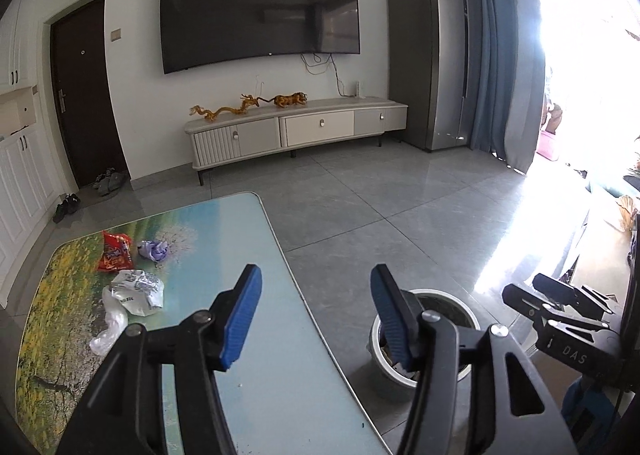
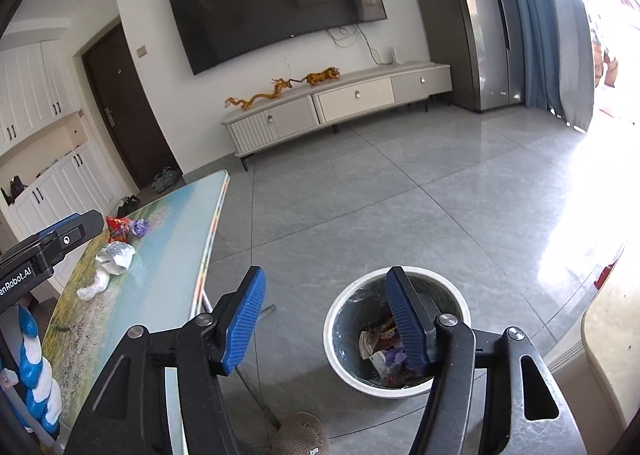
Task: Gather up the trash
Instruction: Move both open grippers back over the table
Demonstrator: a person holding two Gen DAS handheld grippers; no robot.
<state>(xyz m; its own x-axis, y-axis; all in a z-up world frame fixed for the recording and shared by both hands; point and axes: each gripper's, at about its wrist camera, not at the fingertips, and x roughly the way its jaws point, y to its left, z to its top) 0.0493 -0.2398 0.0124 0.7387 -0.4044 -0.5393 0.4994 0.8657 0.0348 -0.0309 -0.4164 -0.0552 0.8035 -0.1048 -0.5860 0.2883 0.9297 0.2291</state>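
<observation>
On the landscape-print table (image 1: 248,335) lie a red snack bag (image 1: 115,252), a crumpled purple wrapper (image 1: 154,250), a silver-white wrapper (image 1: 138,290) and a white plastic scrap (image 1: 110,325). They also show in the right wrist view: red bag (image 2: 119,226), purple wrapper (image 2: 140,227), silver wrapper (image 2: 116,257). A white trash bin (image 2: 340,359) holding several wrappers stands on the floor right of the table; it also shows in the left wrist view (image 1: 394,379). My left gripper (image 1: 316,315) is open and empty over the table's right edge. My right gripper (image 2: 326,319) is open and empty above the bin.
Grey tiled floor (image 1: 380,195) stretches to a low TV cabinet (image 1: 296,131) under a wall TV. A fridge (image 1: 428,59) and blue curtains stand at the right. White cupboards and shoes sit at the left by a dark door. A pale countertop edge (image 2: 612,335) is at the right.
</observation>
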